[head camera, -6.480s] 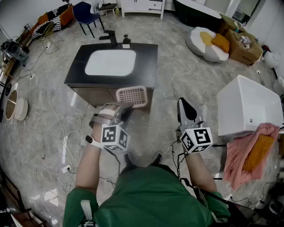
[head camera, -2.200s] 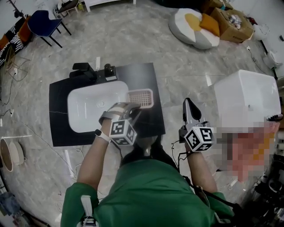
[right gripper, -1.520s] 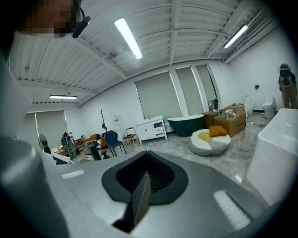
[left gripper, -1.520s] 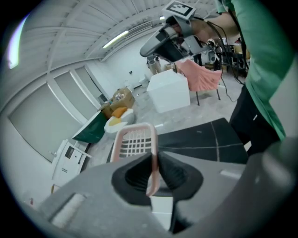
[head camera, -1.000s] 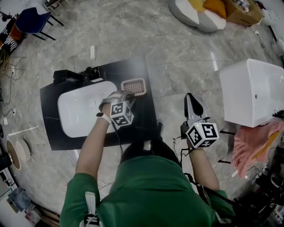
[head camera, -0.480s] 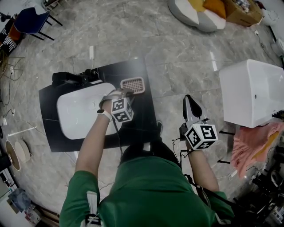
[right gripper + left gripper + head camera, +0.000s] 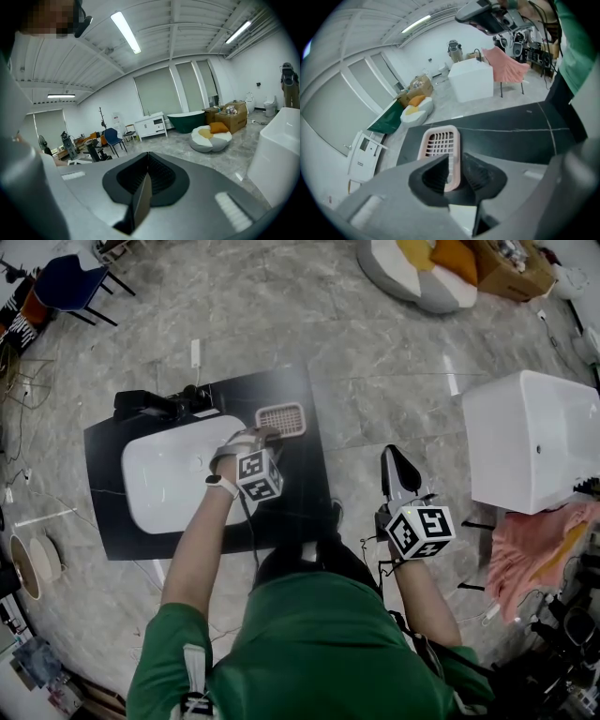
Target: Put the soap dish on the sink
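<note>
Left gripper (image 7: pixel 453 164), the nearer one, clamps the near rim of the pink slatted soap dish (image 7: pixel 439 140), apparently resting lengthwise ahead on the black sink countertop (image 7: pixel 511 140); right gripper (image 7: pixel 147 180) closed, empty.

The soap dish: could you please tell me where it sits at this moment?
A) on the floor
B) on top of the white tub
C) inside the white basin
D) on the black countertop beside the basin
D: the soap dish lies on the black countertop beside the white basin, with its near end between the jaws of the left gripper.
</note>
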`<state>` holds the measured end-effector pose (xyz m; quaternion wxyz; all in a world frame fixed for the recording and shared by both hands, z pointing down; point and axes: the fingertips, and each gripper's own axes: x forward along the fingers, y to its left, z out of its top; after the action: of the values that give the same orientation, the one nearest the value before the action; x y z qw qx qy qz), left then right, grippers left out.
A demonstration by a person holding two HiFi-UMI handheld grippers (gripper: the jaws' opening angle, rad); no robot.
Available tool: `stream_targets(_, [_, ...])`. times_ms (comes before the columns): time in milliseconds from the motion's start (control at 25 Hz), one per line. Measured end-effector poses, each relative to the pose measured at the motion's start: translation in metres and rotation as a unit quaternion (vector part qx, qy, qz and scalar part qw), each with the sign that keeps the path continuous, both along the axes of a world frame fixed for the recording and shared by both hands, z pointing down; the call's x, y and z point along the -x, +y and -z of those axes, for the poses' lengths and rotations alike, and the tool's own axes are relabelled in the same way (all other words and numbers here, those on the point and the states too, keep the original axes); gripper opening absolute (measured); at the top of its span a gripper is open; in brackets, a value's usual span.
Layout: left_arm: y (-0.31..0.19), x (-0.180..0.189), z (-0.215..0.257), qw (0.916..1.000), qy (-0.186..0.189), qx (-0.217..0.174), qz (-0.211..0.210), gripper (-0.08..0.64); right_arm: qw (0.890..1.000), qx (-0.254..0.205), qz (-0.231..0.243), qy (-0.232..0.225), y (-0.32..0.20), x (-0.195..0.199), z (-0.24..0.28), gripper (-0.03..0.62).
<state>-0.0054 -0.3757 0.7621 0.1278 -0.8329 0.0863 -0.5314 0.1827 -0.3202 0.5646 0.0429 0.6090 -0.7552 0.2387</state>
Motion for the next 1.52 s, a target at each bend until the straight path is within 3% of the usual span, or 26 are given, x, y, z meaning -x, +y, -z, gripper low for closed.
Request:
stream_targets(200, [0.002, 0.009, 0.038, 0.9976, 0.043, -0.020, 0.049, 0.088, 1.000, -0.014, 0.002, 0.003, -0.001, 0.002, 0.014, 0.002])
stream_targets(440, [0.018, 0.016, 0.102, 0.9854, 0.126, -0.049, 0.103, 0.058, 0.999, -0.032, 0.019, 0.003, 0.002, 0.017, 0.033, 0.002])
stream_targets(520, [0.015, 0.021, 0.131, 0.9742, 0.163, -0.077, 0.135, 0.002, 0.999, -0.040, 0.027, 0.002, 0.000, 0.025, 0.042, 0.002])
stream_targets(680, [0.010, 0.034, 0.187, 0.9459, 0.230, -0.112, 0.200, -0.003, 0.997, -0.067, 0.049, 0.005, -0.006, 0.046, 0.070, 0.002])
stream_targets(1000, [0.024, 0.060, 0.281, 0.9039, 0.302, -0.167, 0.252, -0.003, 0.987, -0.127, 0.088, 0.034, -0.007, 0.075, 0.126, 0.002])
stream_targets(1120, [0.024, 0.071, 0.311, 0.8876, 0.309, -0.201, 0.276, -0.003, 0.983, -0.152, 0.095, 0.044, -0.010, 0.081, 0.151, 0.002])
stream_targets(1320, [0.019, 0.084, 0.367, 0.8501, 0.349, -0.231, 0.319, -0.003, 0.970, -0.202, 0.116, 0.062, -0.014, 0.093, 0.205, 0.002])
stream_targets(1520, [0.018, 0.095, 0.437, 0.8207, 0.392, -0.251, 0.331, -0.003, 0.956, -0.247, 0.141, 0.067, -0.015, 0.111, 0.258, 0.002])
